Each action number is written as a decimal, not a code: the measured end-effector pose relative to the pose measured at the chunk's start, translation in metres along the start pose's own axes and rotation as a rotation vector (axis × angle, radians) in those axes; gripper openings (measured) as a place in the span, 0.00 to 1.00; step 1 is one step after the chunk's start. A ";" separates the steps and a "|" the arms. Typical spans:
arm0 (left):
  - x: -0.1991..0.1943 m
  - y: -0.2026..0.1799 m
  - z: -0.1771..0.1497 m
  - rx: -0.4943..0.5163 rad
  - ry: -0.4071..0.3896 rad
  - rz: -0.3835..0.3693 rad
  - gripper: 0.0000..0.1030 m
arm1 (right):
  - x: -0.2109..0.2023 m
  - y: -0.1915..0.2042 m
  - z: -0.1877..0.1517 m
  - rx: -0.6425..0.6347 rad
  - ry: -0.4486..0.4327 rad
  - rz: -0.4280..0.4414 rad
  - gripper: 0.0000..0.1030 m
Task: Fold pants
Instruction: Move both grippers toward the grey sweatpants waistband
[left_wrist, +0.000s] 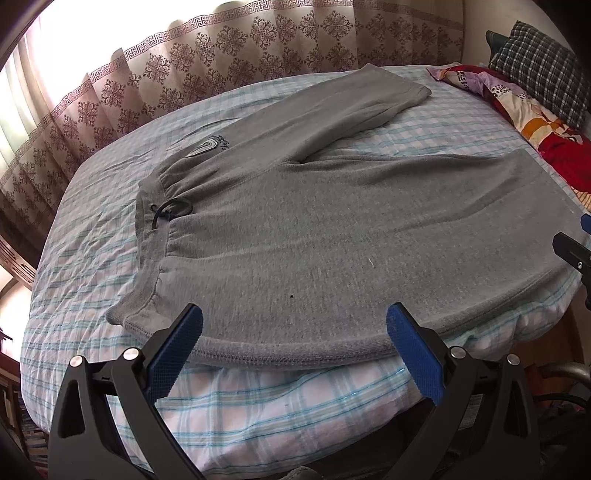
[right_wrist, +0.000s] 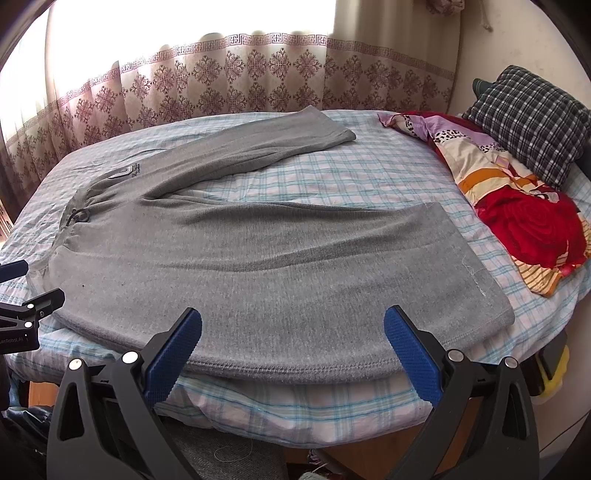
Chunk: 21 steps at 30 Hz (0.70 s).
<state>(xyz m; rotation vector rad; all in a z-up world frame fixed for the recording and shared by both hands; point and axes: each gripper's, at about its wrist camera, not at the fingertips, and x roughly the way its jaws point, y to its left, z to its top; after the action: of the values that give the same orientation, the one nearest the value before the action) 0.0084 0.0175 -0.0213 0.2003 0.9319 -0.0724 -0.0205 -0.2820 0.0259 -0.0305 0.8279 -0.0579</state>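
Observation:
Grey sweatpants (left_wrist: 295, 236) (right_wrist: 258, 258) lie spread flat on the bed, waistband with a dark drawstring (left_wrist: 166, 214) to the left, the two legs running right and splayed apart. The near leg's outer seam runs along the bed's front edge. My left gripper (left_wrist: 294, 317) stands open just above that seam near the waistband end, nothing between its blue pads. My right gripper (right_wrist: 293, 319) is open too, over the same seam nearer the cuff (right_wrist: 476, 266). Each gripper's tip shows at the edge of the other's view.
The bed (left_wrist: 258, 406) wears a blue-and-pink checked sheet. A flowered quilt (right_wrist: 517, 206) and a dark checked pillow (right_wrist: 532, 122) lie at the right end. A patterned curtain (right_wrist: 258, 77) hangs behind the bed. Below the front edge are the floor and some clutter.

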 end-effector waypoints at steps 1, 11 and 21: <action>0.001 0.000 -0.001 -0.001 0.003 0.001 0.98 | 0.001 0.000 0.000 -0.001 0.002 0.000 0.95; 0.014 0.005 -0.002 -0.024 0.047 0.020 0.98 | 0.013 0.000 -0.004 0.004 0.040 -0.005 0.95; 0.026 0.005 0.006 0.018 0.074 0.051 0.98 | 0.022 0.009 0.012 -0.033 0.049 0.009 0.95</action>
<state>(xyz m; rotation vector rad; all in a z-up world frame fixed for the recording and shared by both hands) 0.0293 0.0223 -0.0384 0.2447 0.9997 -0.0265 0.0031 -0.2742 0.0172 -0.0566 0.8774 -0.0364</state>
